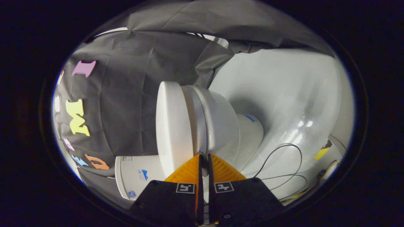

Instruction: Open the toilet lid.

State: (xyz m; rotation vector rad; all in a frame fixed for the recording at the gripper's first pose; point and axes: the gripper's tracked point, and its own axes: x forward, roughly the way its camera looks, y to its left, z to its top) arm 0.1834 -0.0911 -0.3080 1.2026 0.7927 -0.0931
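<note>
Toilet lid (pixel 172 126): a white, smooth, rounded slab, lying closed against the seat (pixel 193 121) and bowl (pixel 222 126) of a white toilet. The whole view is rolled on its side, so the lid shows edge-on as a tall pale band, with the bowl and the pedestal (pixel 251 132) stacked to one side of it and the tank (pixel 135 176), which carries small blue stickers, at the lid's hinge end near the fingers.

The gripper (pixel 204 159) sits just short of the lid's rim. Its two fingers are drawn nearly together, with only a thin slit left between them, and their tips point at the seam where lid meets seat. Whether the tips actually press on the rim or merely stand at it cannot be told; nothing is visibly clamped between them.

Beyond the toilet the booth's dark cloth wall (pixel 126 94) hangs in folds. On the bowl's side runs a glossy white floor (pixel 284 94), with thin black cables (pixel 284 151) looping across it and a scrap of yellow tape (pixel 322 153) farther off.
</note>
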